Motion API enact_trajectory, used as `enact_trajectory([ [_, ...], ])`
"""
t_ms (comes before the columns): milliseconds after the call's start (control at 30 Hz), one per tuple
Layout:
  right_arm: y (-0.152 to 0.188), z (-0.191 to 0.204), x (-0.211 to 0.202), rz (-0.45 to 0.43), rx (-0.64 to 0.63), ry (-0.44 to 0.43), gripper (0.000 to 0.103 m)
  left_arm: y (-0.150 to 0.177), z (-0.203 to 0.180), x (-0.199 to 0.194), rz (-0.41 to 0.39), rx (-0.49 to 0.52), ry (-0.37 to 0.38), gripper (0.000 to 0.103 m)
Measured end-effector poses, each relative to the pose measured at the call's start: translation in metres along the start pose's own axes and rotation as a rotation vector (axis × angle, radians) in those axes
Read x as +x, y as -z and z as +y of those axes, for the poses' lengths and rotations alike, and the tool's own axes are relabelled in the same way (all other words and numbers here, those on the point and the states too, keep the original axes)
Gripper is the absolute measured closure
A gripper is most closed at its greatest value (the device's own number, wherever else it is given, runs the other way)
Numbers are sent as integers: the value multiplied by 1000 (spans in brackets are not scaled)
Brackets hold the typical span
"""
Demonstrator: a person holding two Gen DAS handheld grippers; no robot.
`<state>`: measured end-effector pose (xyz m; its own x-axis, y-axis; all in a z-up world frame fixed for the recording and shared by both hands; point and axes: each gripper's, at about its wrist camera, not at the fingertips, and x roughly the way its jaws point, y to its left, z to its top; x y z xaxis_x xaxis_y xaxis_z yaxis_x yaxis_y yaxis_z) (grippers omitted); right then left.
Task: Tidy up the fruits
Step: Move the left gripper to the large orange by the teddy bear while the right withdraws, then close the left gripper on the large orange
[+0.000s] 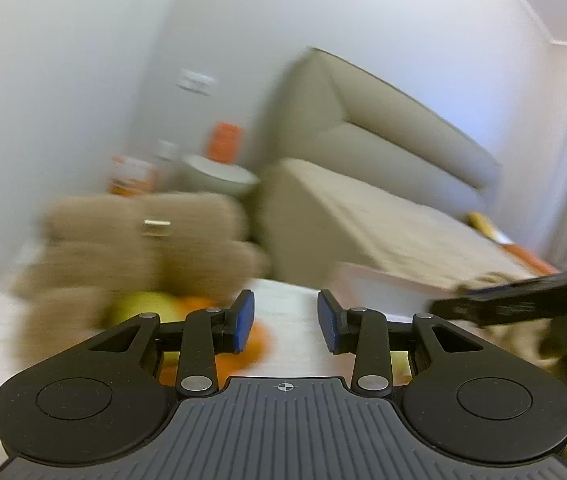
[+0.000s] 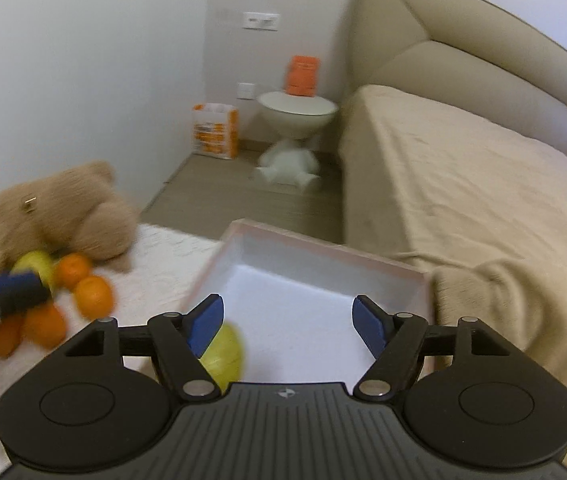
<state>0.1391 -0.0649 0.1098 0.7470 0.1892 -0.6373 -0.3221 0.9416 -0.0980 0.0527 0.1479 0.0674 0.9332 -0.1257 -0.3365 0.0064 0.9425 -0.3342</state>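
The round yellow-green fruit (image 2: 225,354), an apple or lemon by its look, lies in the near left corner of the shallow white cardboard box (image 2: 325,246), just under the left pad of the right tool (image 2: 288,322). That tool hangs over the box with its blue pads spread wide and nothing between them. The fruit looks firm, smooth and a little slippery, moderately heavy for its size; I judge it best taken across its widest middle with an even squeeze, since round skin tends to roll out of flat pads.

Apart from this one fruit, the box shows only bare white floor, so I judge the sorting to be at an early stage.

Left of the box, on the pale textured rug (image 2: 163,248), lies the pile of round orange citrus fruits (image 2: 93,296) with a second yellow-green fruit (image 2: 37,262) among them. They should handle the same way, though the oranges' pebbled peel likely grips better and bruises if pinched hard. The left tool (image 1: 286,320) points toward that pile with its pads set fairly narrow and holding nothing; its view is blurred.

A brown plush teddy bear (image 2: 63,212) lies touching the pile on the side away from the box. Right of the box stands a bed with a beige cover (image 2: 463,168).
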Motion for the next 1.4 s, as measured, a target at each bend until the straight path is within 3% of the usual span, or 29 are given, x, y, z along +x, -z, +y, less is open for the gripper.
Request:
enact_trajectory([
  [200,15,59,-5,-14,-83,-190,31,25,46,-39,-91,-111,-159,64],
  [333,26,106,1,-4,-157,-284,31,32,73,-50,-121,-210,-190,64],
  [500,42,151,18,41,-214,-312,31,37,82,-44,-79,-231,-173,64],
  [633,49,164,34,56,-228,-274,31,42,83,-47,-79,-213,-164,64],
  [733,51,162,45,81,-203,-273,33,44,82,-46,-84,-205,-156,64],
  [867,60,154,46,112,-169,-306,58,46,80,-44,-67,-192,-161,64],
  [1033,82,131,17,90,-128,-311,59,44,71,-47,-83,-157,-154,64],
  [1267,123,70,-17,41,37,-164,59,31,24,-44,-58,35,-91,64],
  [1400,137,46,-27,13,78,-115,58,22,11,-38,-54,85,-175,63],
])
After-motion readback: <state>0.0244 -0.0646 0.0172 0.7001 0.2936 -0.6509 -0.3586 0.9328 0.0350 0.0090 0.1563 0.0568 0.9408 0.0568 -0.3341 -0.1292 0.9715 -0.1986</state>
